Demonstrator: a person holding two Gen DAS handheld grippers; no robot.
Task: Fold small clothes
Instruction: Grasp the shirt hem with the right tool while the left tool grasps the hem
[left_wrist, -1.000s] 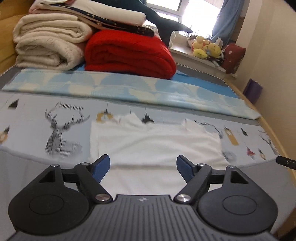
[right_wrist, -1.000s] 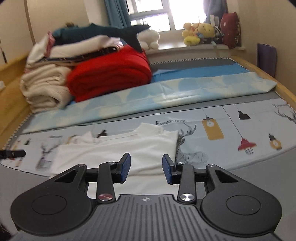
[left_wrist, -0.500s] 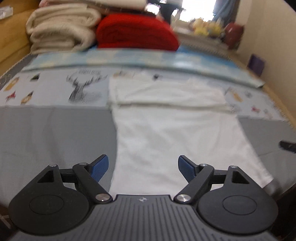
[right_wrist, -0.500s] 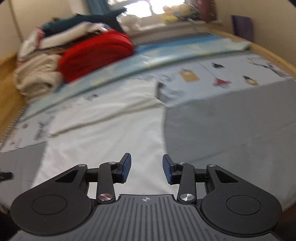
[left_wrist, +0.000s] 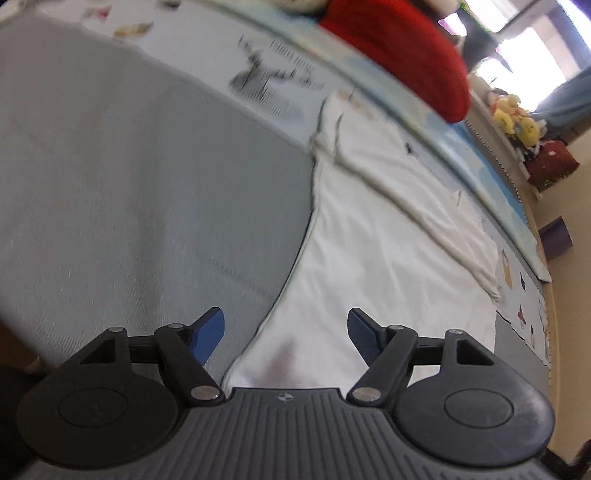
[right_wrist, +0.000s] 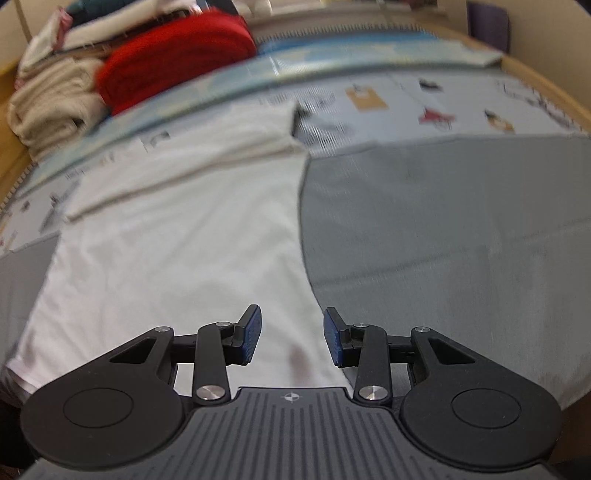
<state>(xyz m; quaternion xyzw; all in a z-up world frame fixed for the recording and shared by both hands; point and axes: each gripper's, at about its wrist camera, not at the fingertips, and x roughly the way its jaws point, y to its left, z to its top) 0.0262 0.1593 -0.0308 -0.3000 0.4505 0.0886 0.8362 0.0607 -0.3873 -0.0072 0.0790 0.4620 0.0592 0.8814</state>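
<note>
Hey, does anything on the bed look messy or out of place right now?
Little stands out. The white shirt lies mostly flat on the grey sheet, its top part folded over with a rumpled edge. Nothing looks spilled or damaged.

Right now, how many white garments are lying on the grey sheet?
1. The white garment lies flat on the grey sheet, its far end already folded over. Others may be in the blurred pile behind.
</note>
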